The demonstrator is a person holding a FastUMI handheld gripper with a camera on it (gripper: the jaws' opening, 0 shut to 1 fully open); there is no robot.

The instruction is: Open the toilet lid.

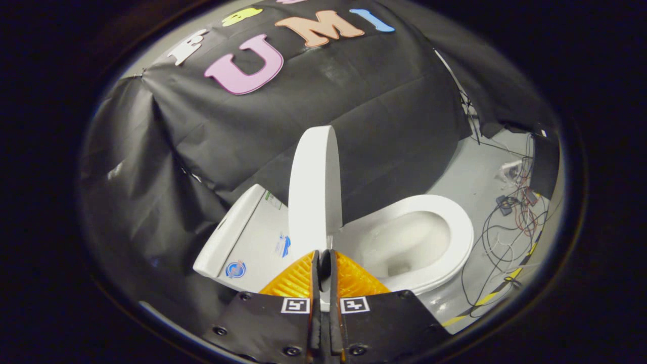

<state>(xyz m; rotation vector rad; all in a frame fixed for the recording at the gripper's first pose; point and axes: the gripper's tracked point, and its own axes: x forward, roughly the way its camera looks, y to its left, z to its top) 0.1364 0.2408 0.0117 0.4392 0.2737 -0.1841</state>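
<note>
The toilet lid (314, 189) stands raised, nearly upright, rising just ahead of the gripper (324, 255), whose fingers are clenched together with almost no gap; whether they pinch the lid's lower edge cannot be told. Beside the lid lies the open seat and bowl (457, 222); on its other side, the tank (242, 237). Beyond the bowl, cables (510, 222) sprawl on the floor.

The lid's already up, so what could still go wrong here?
The lid stands about upright just beyond the shut tongs; whether it leans on the tank is unclear, so it might drop back onto the seat. Loose cables on the floor beside the toilet could snag a foot.
</note>
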